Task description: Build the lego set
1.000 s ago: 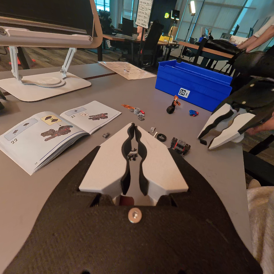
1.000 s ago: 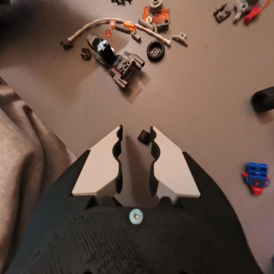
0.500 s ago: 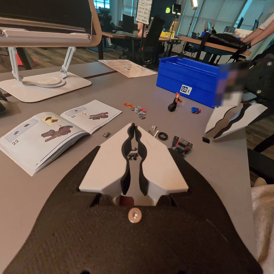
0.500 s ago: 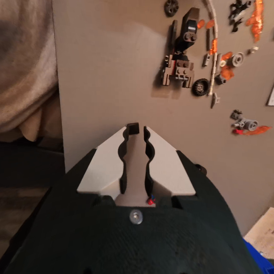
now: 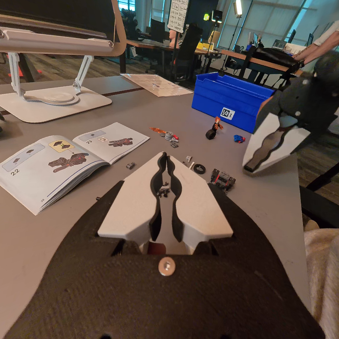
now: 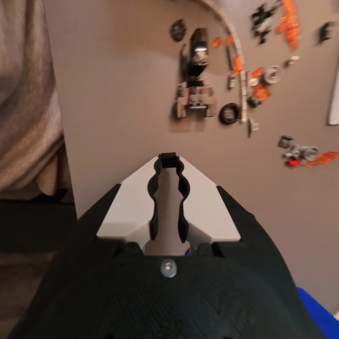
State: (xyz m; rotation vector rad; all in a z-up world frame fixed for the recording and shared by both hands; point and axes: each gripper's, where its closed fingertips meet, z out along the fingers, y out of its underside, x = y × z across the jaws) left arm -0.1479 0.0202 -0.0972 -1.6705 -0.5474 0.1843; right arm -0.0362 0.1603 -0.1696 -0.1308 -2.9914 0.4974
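Note:
My right gripper [image 6: 168,158] is shut on a small black lego piece [image 6: 168,161] held at its fingertips, low over the table near the right edge. It also shows in the left wrist view [image 5: 251,166], tips down, with the black piece [image 5: 249,167] between them. My left gripper [image 5: 166,156] is shut and empty, hovering over small grey and black pieces [image 5: 163,191]. The partly built dark vehicle [image 5: 222,180] [image 6: 194,99] lies between the two grippers, next to a black tyre [image 5: 199,167] [image 6: 229,113].
An open instruction booklet [image 5: 64,161] lies at the left. A blue bin [image 5: 229,99] stands at the back right, with a minifigure [image 5: 216,124] and a blue-red piece [image 5: 239,138] before it. Orange flame pieces [image 6: 288,27] and grey parts [image 5: 169,136] are scattered. A white stand [image 5: 55,102] sits far left.
My right gripper has turned, closed on the small black piece and now holds it at its tips. My left gripper has stayed in place and shut.

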